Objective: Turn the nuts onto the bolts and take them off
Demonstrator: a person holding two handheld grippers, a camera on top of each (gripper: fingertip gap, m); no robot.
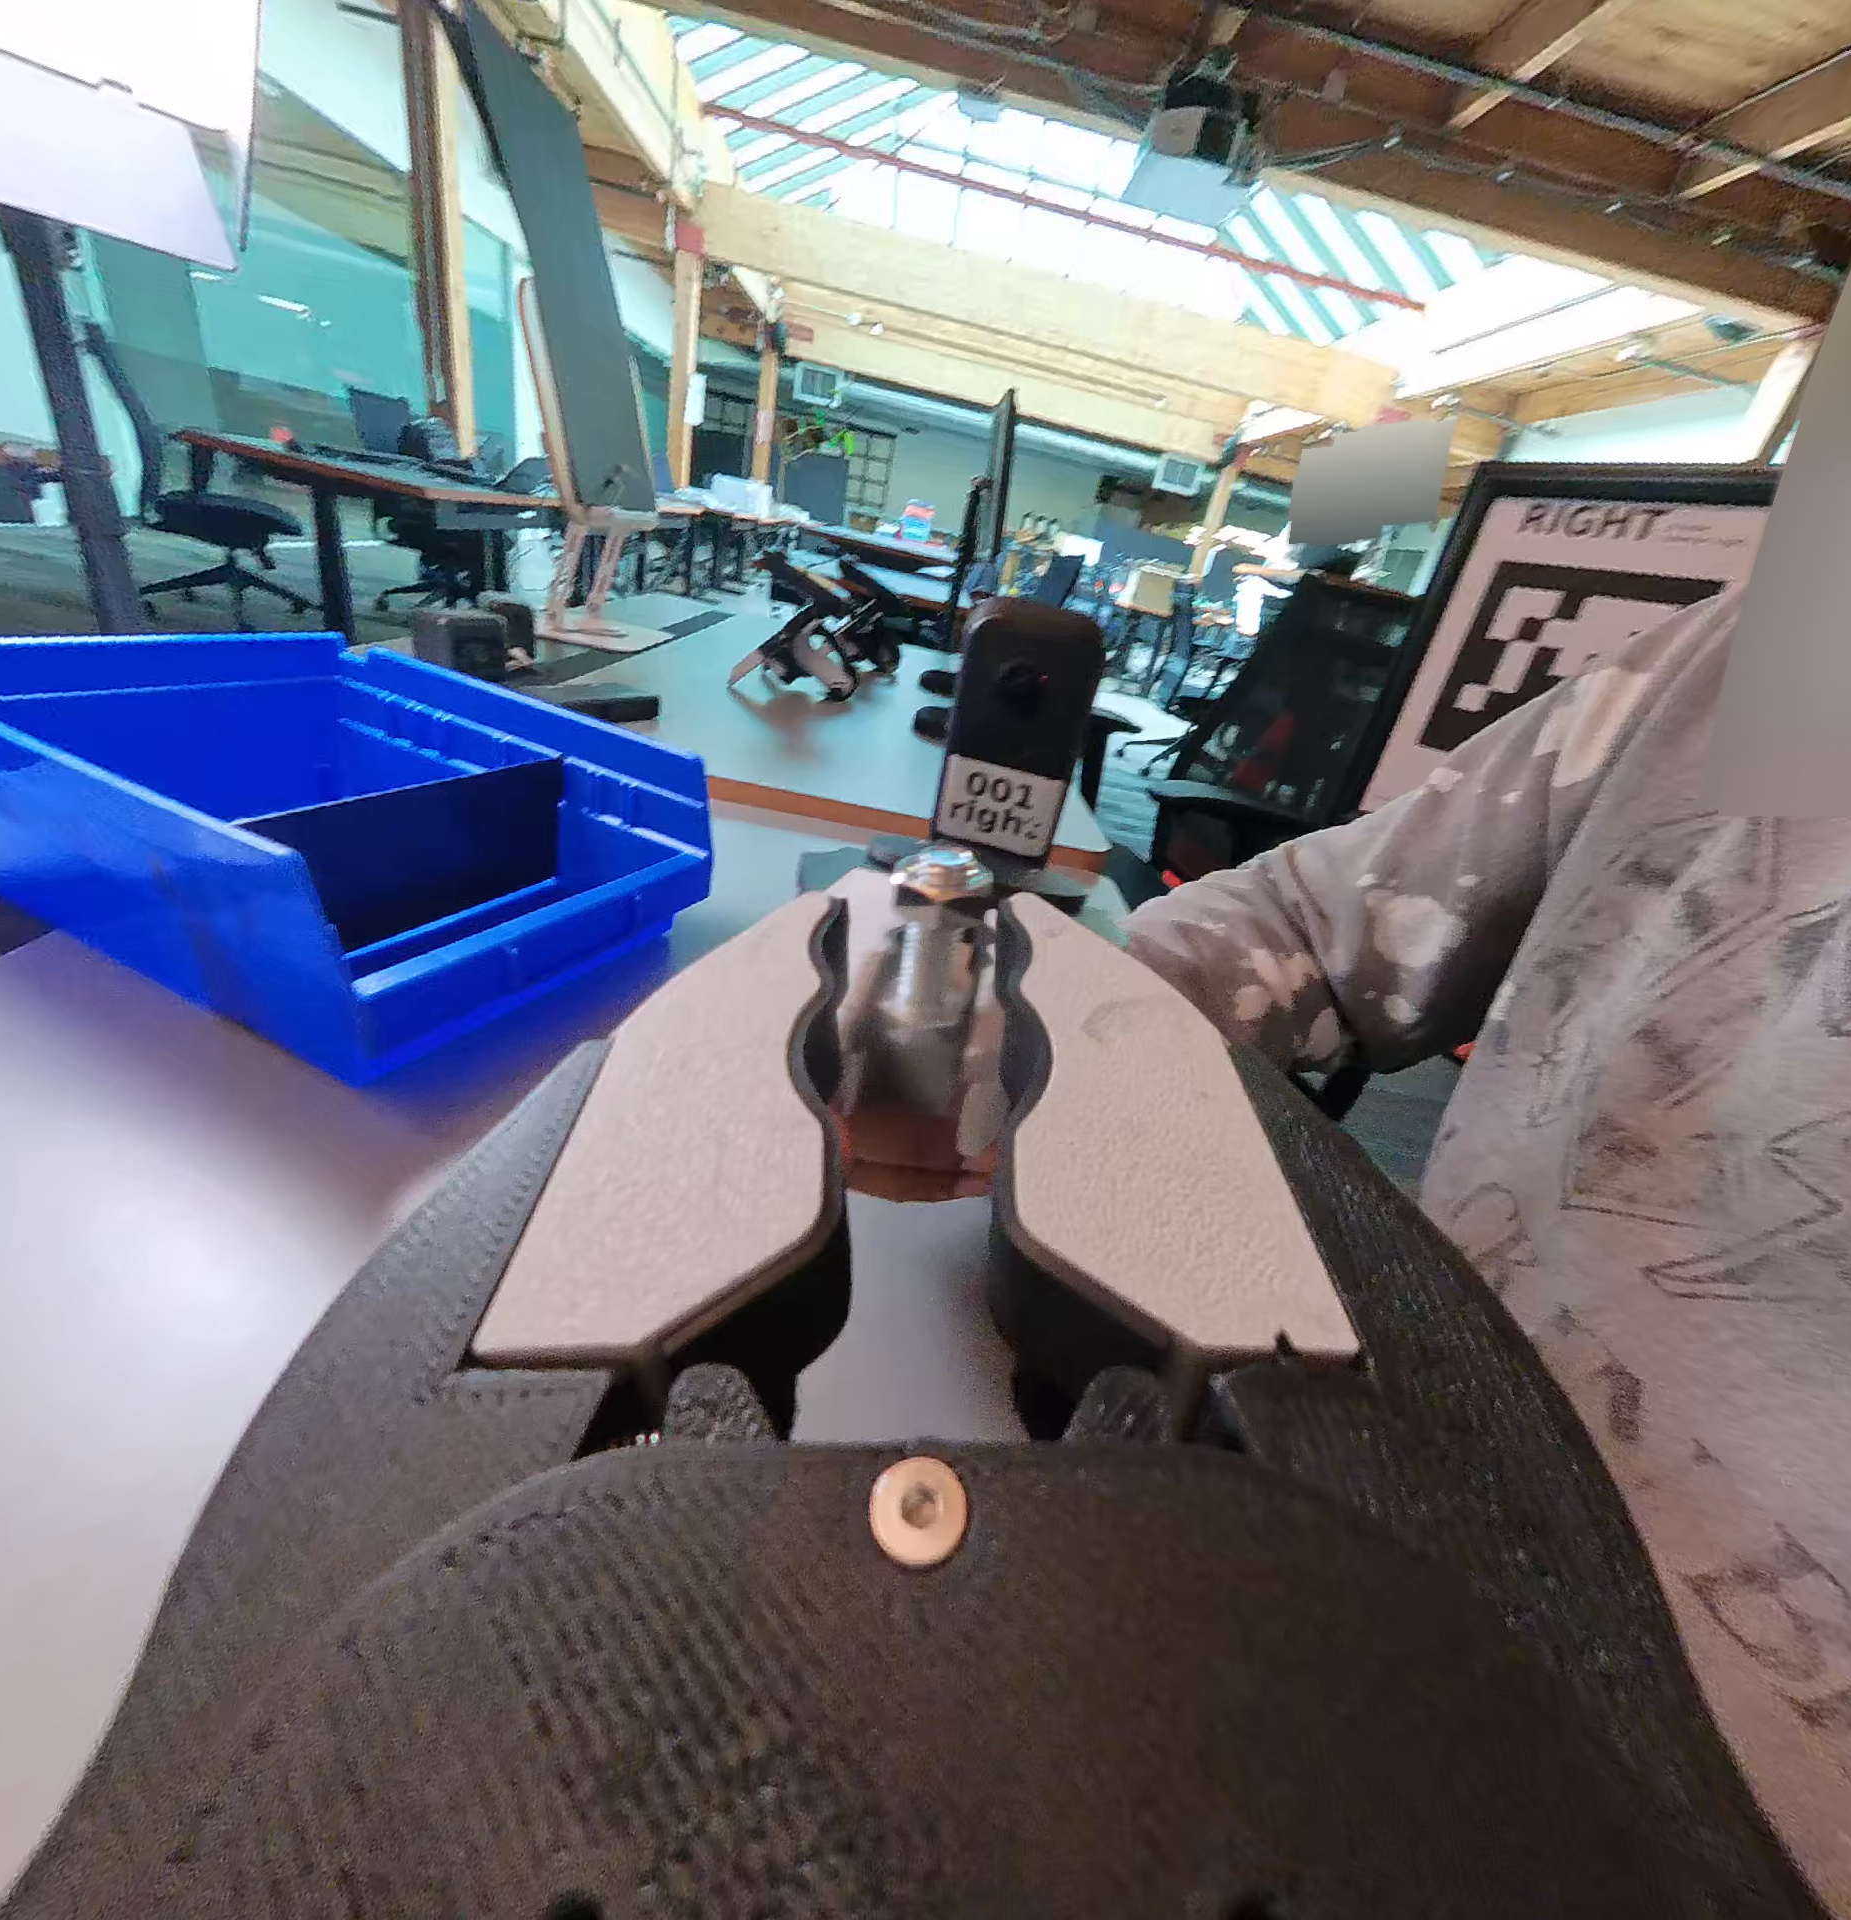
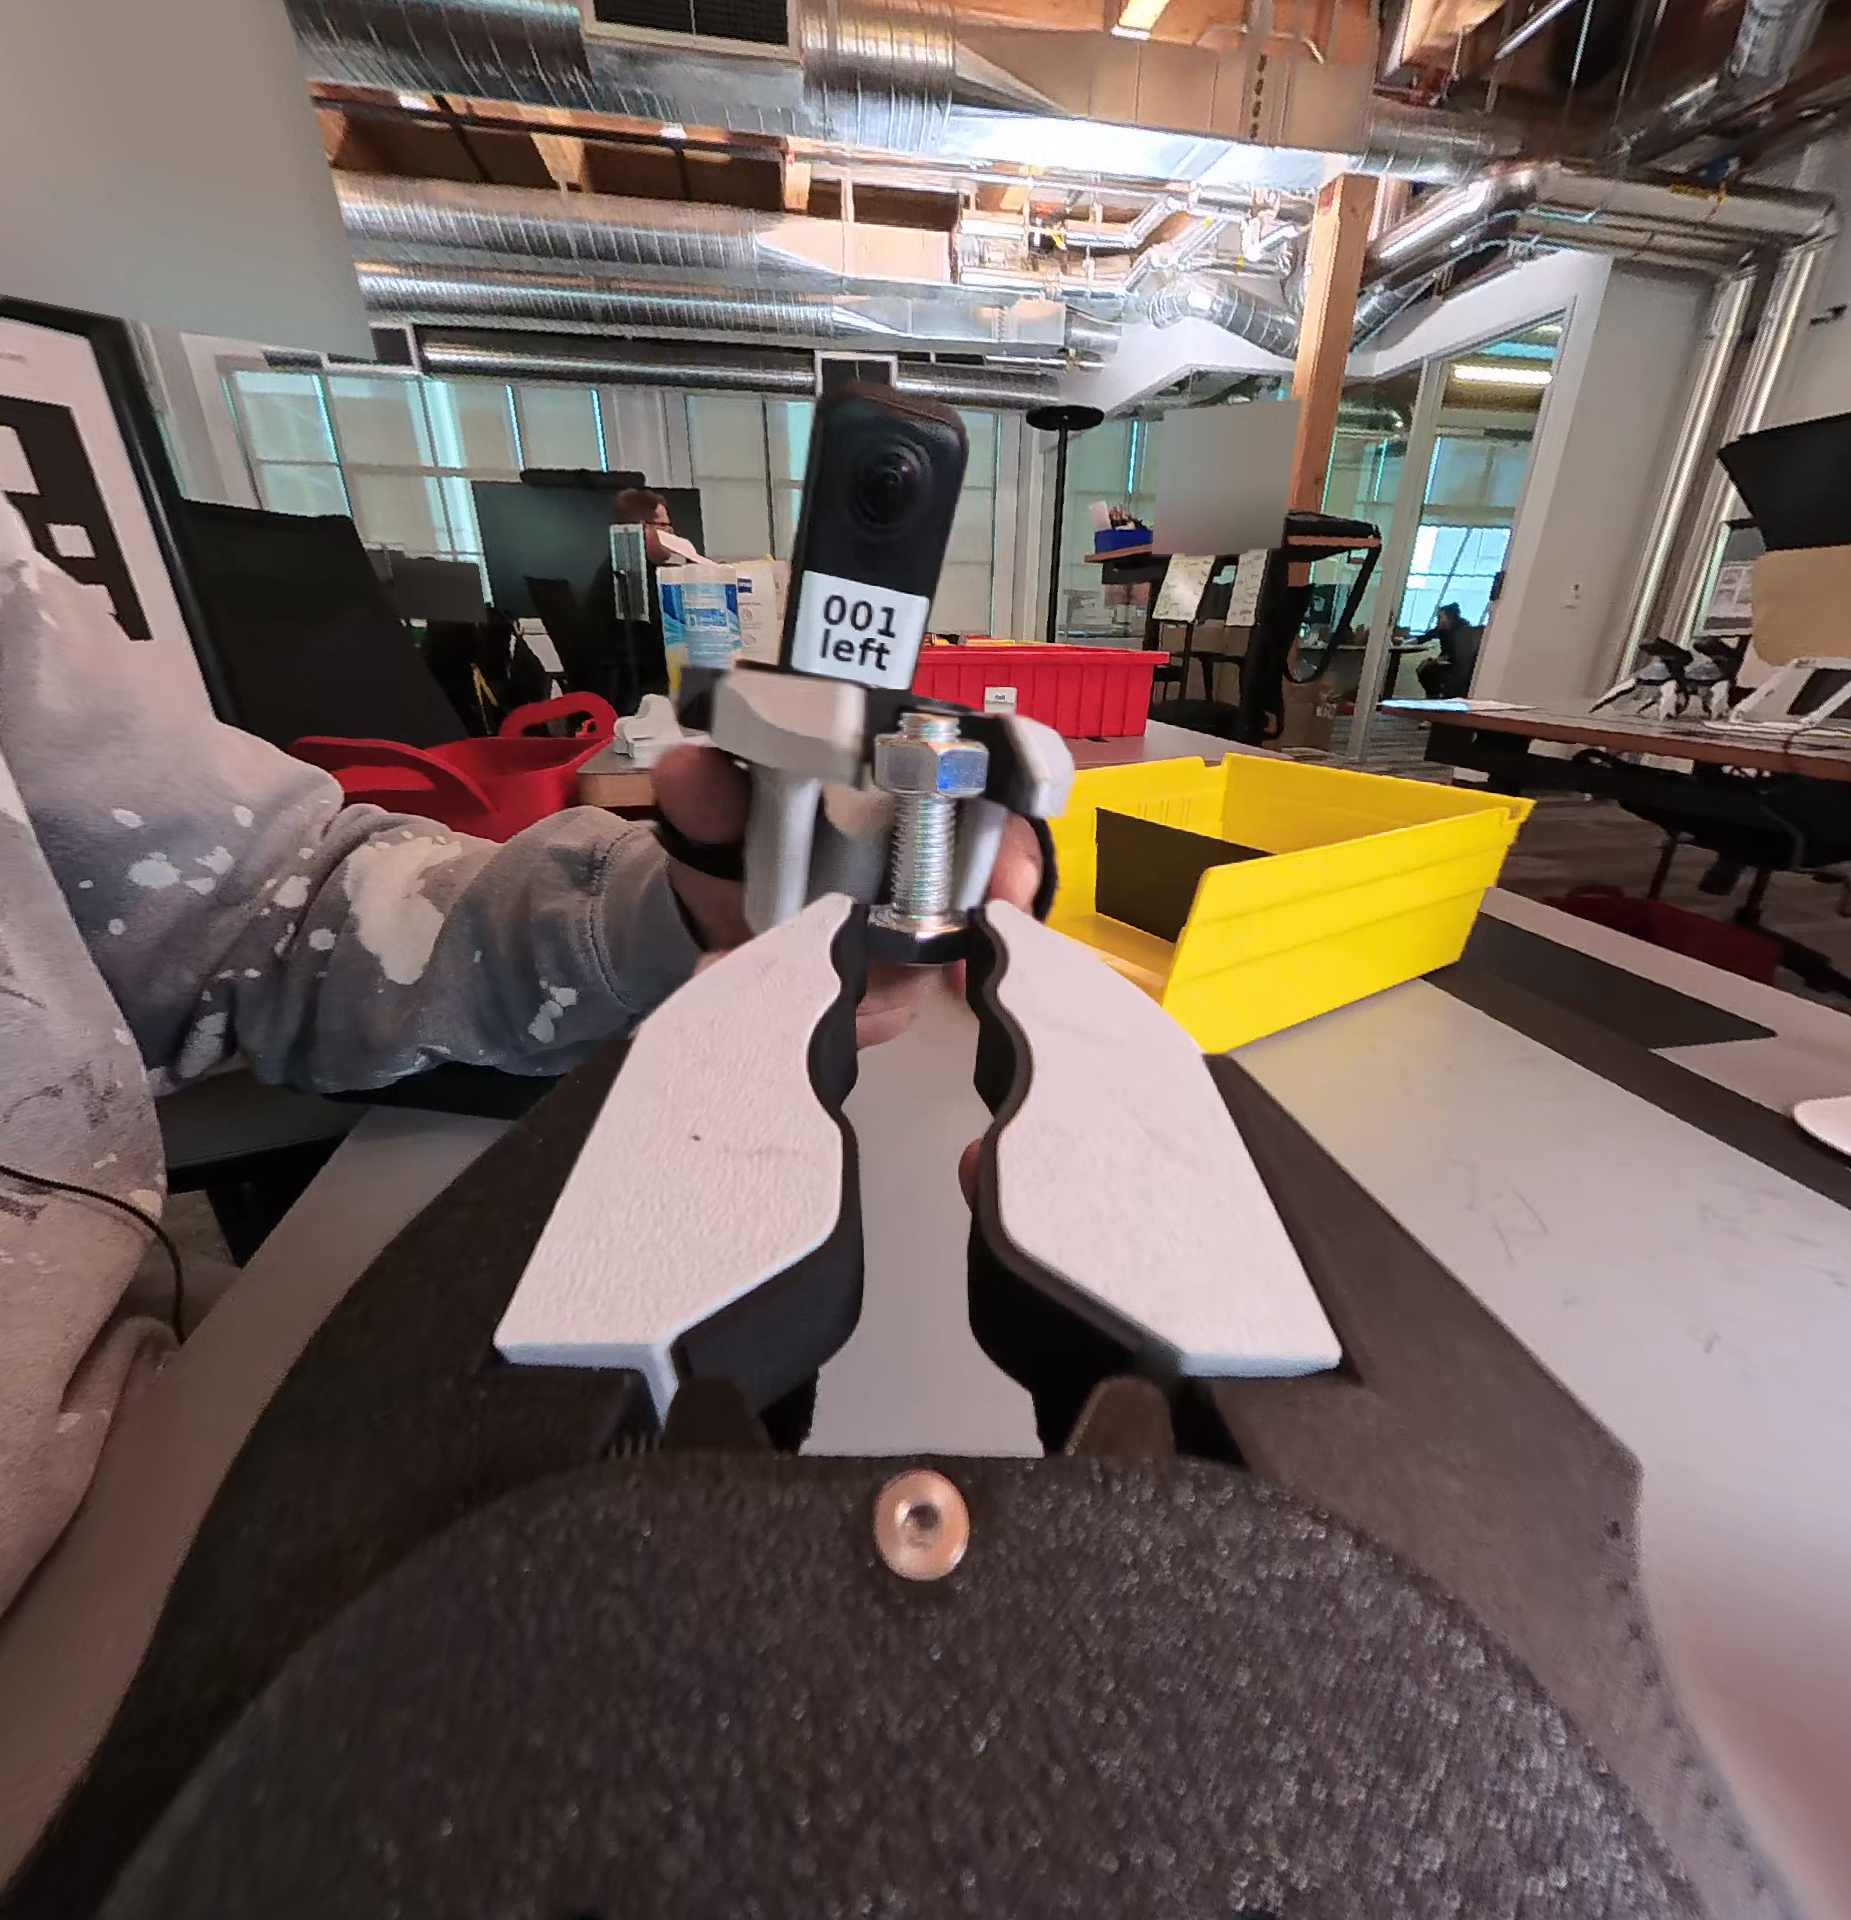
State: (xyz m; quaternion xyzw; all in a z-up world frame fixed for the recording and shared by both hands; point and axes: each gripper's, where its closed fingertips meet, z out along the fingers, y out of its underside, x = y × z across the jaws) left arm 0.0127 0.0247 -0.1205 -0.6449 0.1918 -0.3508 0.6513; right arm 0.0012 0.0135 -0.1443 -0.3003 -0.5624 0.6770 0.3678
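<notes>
A silver bolt (image 1: 926,961) is held in the air between my two grippers, which face each other. My left gripper (image 1: 921,914) is shut on the bolt's hex end (image 1: 916,1060), deep between its grey fingers. The threaded shaft (image 2: 923,852) runs from that hex end (image 2: 931,767) to a flanged nut (image 2: 916,921). My right gripper (image 2: 916,935) is shut on this nut at its fingertips. The nut (image 1: 942,871) also shows in the left wrist view, at the far end of the bolt. A hand holds each gripper.
A blue bin (image 1: 381,831) with a dark divider sits on the grey table (image 1: 173,1195) to the left. A yellow bin (image 2: 1285,862) sits on the table on the other side. The person's grey sleeve (image 2: 329,904) is close by. Red bins (image 2: 1035,681) stand farther back. My left and right fingertips are right by each other.
</notes>
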